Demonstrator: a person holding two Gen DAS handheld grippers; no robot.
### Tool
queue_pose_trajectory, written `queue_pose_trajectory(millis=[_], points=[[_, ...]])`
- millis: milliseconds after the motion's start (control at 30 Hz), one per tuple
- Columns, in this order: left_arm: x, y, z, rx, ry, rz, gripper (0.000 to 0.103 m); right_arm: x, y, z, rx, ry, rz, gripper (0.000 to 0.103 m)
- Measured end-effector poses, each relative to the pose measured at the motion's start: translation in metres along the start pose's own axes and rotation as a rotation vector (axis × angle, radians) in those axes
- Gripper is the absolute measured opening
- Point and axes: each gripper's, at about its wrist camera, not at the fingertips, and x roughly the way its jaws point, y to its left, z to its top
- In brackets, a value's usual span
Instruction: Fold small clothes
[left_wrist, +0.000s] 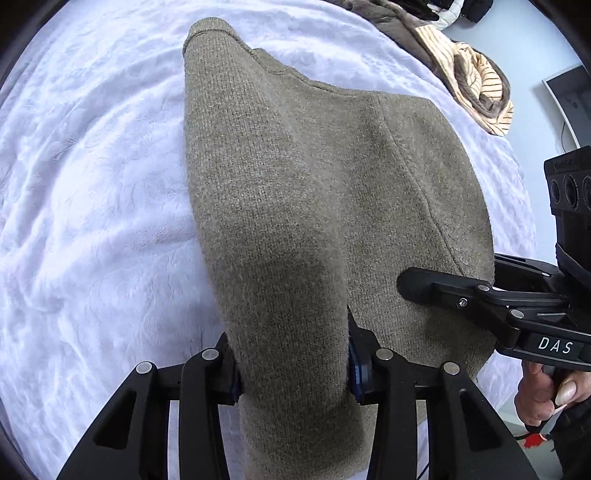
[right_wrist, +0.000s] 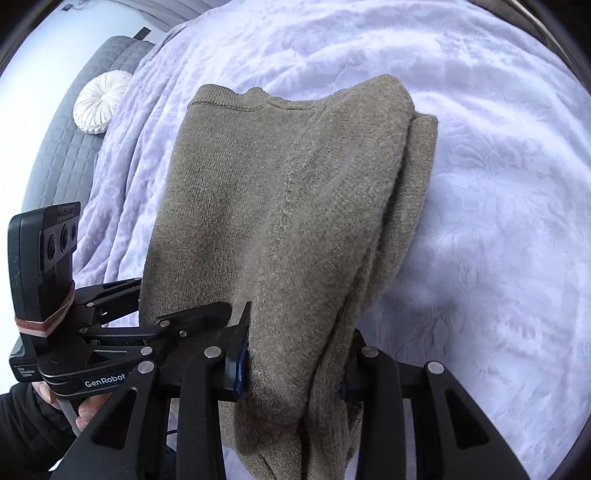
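An olive-brown knit sweater (left_wrist: 314, 184) (right_wrist: 258, 184), folded lengthwise, hangs from both grippers. Its near hem is lifted, and its collar end rests on the white bedspread. My left gripper (left_wrist: 293, 369) is shut on a thick bunch of the hem at the left corner; the cloth fills the gap between the blue-padded fingers. My right gripper (right_wrist: 295, 365) is shut on the other corner, on several layers. Each gripper also shows in the other view: the right gripper (left_wrist: 417, 284) lies against the sweater's right side, and the left gripper (right_wrist: 207, 314) at its left edge.
A white plush bedspread (left_wrist: 92, 184) (right_wrist: 498, 184) covers the bed under the sweater. A pile of brown and striped clothes (left_wrist: 476, 81) lies at the far right. A round white cushion (right_wrist: 99, 101) sits on grey quilting (right_wrist: 70, 155). A person's hand (left_wrist: 546, 391) holds each handle.
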Motion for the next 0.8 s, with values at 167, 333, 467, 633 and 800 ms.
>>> queue_pose_trajectory(millis=[167,333,467,633,800], points=[[-0.03,0.004,-0.026,0.02,-0.032,0.004,0.043,-0.018,0.02,-0.015,-0.023,-0.028,-0.017,0.038],[-0.053,-0.002,-0.05,0.05,-0.059,0.027,0.043,-0.033,0.044,-0.036,-0.041,-0.057,-0.035,0.038],[-0.065,-0.002,-0.066,0.067,-0.068,0.033,0.043,-0.042,0.064,-0.054,-0.059,-0.072,-0.056,0.038],[-0.079,0.005,-0.087,0.092,-0.075,0.034,0.043,-0.045,0.082,-0.07,-0.062,-0.085,-0.075,0.038],[-0.08,0.003,-0.101,0.113,-0.067,0.025,0.043,-0.042,0.094,-0.084,-0.057,-0.086,-0.092,0.038]])
